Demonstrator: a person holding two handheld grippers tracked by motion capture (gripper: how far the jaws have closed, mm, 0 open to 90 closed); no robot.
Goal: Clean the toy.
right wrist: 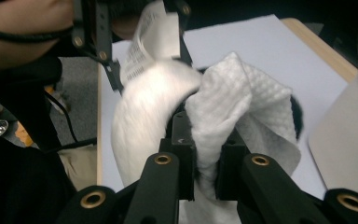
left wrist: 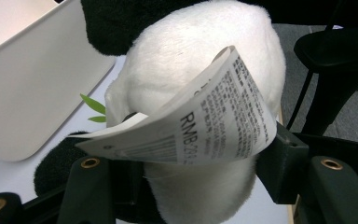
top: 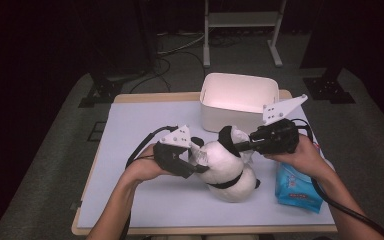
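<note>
A black-and-white plush panda (top: 225,172) lies on the pale table cover (top: 145,125). My left gripper (top: 197,167) comes in from the left and is shut on the panda's white body (left wrist: 191,60). The panda's printed paper tag (left wrist: 205,126) curls over the jaws. My right gripper (top: 237,146) reaches in from the right above the panda and is shut on a crumpled white wipe (right wrist: 228,102), which lies against the plush (right wrist: 144,107). In the right gripper view (right wrist: 207,172) the wipe is pinched between the two black jaws.
A white open bin (top: 237,100) stands at the back of the table, just behind the panda. A blue packet of wipes (top: 297,187) lies at the right, under the right forearm. The bin's wall (left wrist: 32,84) is close on the left in the left gripper view.
</note>
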